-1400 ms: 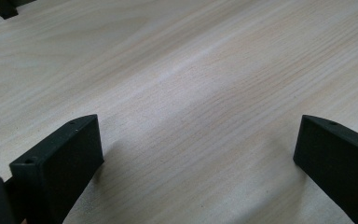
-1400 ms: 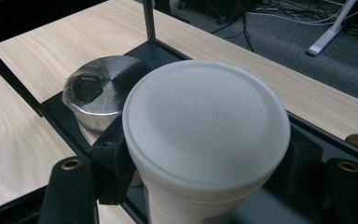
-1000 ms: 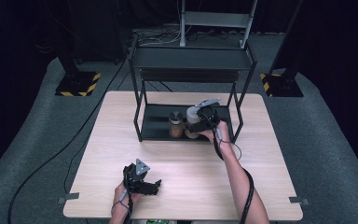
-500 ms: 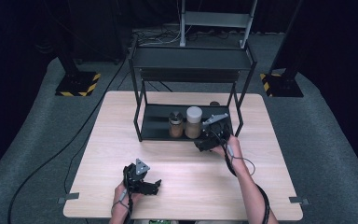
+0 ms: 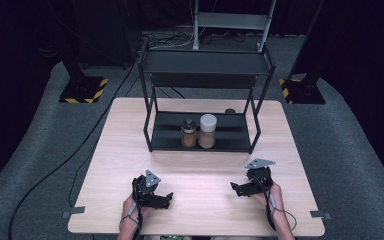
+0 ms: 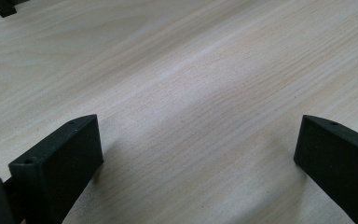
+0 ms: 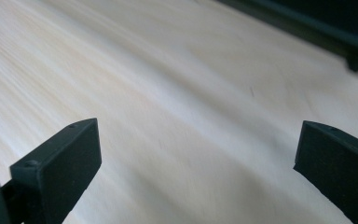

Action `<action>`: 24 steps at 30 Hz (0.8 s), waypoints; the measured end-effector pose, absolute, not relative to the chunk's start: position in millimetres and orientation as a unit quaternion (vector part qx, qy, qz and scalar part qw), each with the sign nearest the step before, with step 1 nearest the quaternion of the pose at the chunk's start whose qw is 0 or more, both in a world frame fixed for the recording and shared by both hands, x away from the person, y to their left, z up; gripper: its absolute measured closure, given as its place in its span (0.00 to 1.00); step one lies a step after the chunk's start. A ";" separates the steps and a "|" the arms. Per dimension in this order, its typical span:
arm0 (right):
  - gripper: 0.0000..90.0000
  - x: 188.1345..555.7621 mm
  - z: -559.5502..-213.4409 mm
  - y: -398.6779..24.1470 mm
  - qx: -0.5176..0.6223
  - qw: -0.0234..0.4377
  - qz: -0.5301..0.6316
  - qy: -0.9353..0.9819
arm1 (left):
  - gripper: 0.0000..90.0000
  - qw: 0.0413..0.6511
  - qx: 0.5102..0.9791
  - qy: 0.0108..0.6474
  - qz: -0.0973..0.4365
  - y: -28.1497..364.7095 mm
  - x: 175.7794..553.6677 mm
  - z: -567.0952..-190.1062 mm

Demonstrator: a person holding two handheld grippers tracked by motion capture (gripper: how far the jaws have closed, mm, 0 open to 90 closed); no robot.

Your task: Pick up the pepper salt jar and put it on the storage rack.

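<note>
Jars: the white-lidded jar [image 5: 207, 130] stands at frame centre on the lower shelf of the black rack [image 5: 200, 142], touching the metal-lidded jar [image 5: 188, 133] on its left. I judge it rigid, smooth, fairly light and breakable; best gripped round the body below the lid. Low in the high view, the left tool [image 5: 169, 198] and right tool [image 5: 234, 187] hover over the worktop [image 5: 120, 165]. Left gripper view: jaws wide apart, nothing between. Right gripper view: jaws just opened wide, empty; rack edge [image 7: 307, 25] upper right.

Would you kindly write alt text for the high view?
Two spice jars, a white-lidded jar and a metal-lidded jar, stand together on a black rack's bottom shelf, while the left gripper and right gripper sit open and empty on the wooden table.
</note>
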State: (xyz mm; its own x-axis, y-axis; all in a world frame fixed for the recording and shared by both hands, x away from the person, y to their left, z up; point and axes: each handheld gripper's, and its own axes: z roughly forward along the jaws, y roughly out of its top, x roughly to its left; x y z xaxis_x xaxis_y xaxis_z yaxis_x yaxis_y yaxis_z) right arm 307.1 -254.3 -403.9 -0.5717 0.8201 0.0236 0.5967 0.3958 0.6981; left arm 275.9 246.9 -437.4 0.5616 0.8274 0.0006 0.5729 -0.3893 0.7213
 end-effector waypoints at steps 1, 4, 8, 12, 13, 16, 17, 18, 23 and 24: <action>0.00 300.0 -407.5 -259.1 0.439 0.167 0.340 0.815 | 0.01 0.346 0.813 0.431 0.184 246.9 276.0 -437.4; 0.00 277.8 -416.0 -271.5 0.458 0.177 0.346 0.800 | 0.01 0.346 0.813 0.431 0.184 246.8 275.8 -437.4; 0.00 253.1 -421.0 -278.2 0.470 0.187 0.352 0.788 | 0.00 0.346 0.813 0.431 0.184 246.8 275.8 -437.4; 0.00 238.6 -428.8 -283.3 0.483 0.190 0.364 0.774 | 0.01 0.346 0.813 0.431 0.184 246.6 275.6 -437.4; 0.00 236.8 -430.8 -283.9 0.485 0.191 0.365 0.772 | 0.00 0.346 0.813 0.431 0.184 246.7 275.8 -437.4; 0.00 234.1 -434.9 -286.0 0.490 0.189 0.369 0.767 | 0.01 0.346 0.813 0.431 0.184 246.7 275.7 -437.4; 0.00 232.2 -435.8 -286.7 0.491 0.193 0.373 0.764 | 0.01 0.346 0.813 0.431 0.184 246.8 275.8 -437.4; 0.00 231.5 -436.7 -287.3 0.494 0.192 0.376 0.760 | 0.01 0.346 0.813 0.431 0.184 246.8 275.8 -437.4; 0.00 230.8 -436.8 -284.4 0.501 0.195 0.369 0.758 | 0.01 0.346 0.813 0.431 0.186 246.1 274.9 -437.5; 0.00 231.4 -436.6 -283.6 0.501 0.195 0.367 0.759 | 0.01 0.346 0.813 0.431 0.186 246.1 274.9 -437.5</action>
